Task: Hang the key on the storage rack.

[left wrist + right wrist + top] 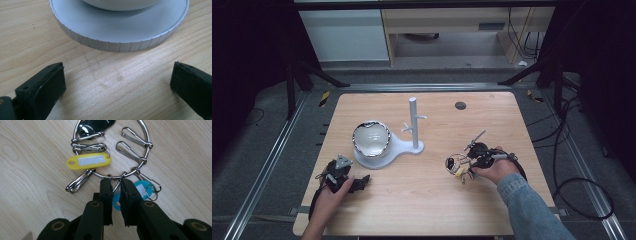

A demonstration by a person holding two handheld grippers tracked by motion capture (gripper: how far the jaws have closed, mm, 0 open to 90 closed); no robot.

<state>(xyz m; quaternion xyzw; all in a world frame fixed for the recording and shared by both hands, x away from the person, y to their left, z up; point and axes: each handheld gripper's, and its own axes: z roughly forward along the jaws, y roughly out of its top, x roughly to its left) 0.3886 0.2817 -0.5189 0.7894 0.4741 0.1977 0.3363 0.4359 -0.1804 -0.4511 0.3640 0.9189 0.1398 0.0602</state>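
Now right fingers (pixel 116 188) pinched on key ring (pixel 143 130), left fingers (pixel 117 82) wide, idle.

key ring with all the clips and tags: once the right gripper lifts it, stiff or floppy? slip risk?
The key ring itself looks like rigid wire, so it should hold its shape. The yellow tag and snap clips hang loose on it, so they will probably swing and slide downward. The right gripper pinches thin, shiny metal, so the ring may pivot or slip between the pads.

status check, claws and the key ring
Right claw nearly shut around the key ring bottom arc. Left claw open, empty, facing stand base. Ring flat on table, nothing in the way.
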